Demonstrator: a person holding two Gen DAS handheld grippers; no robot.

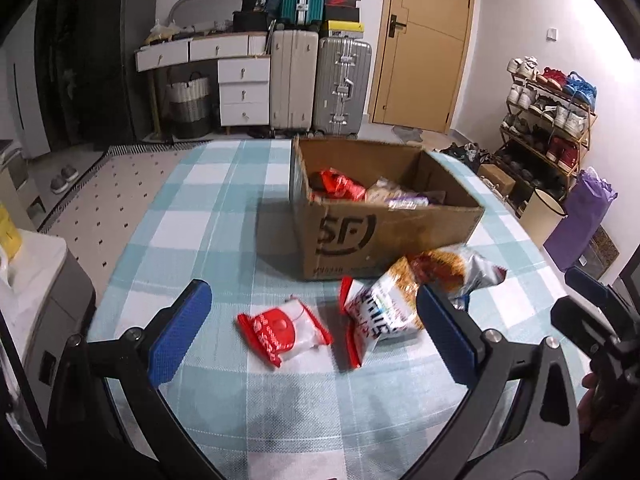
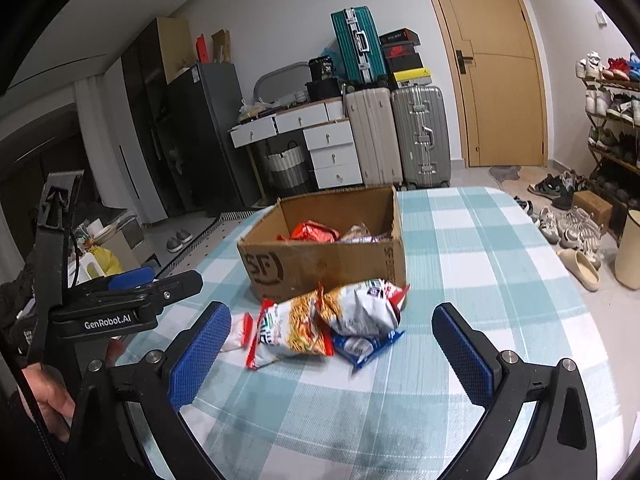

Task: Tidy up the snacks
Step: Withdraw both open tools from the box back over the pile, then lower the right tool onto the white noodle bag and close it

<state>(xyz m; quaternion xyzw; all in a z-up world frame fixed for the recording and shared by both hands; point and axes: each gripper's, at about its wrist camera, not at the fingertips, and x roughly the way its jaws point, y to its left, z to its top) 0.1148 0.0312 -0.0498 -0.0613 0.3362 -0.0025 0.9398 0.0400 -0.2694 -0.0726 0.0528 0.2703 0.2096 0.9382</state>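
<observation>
On a table with a blue-and-white checked cloth [image 1: 208,216], two hand-held grippers hover over loose snack packets before an open cardboard box [image 1: 384,236].

Both the left gripper [image 1: 310,328] and the right gripper [image 2: 332,354] have their blue-padded jaws spread wide, grasping nothing. Between the left jaws lies a small red-and-white packet [image 1: 284,330]; just beside it sits a noodle packet [image 1: 380,308], overlapped by a crumpled silver bag [image 2: 360,306] that reaches the box front. A blue-and-white wrapper [image 2: 366,346] peeks from beneath them. Inside the box, marked SF, lie a red packet [image 1: 340,186] and other wrapped snacks.
</observation>
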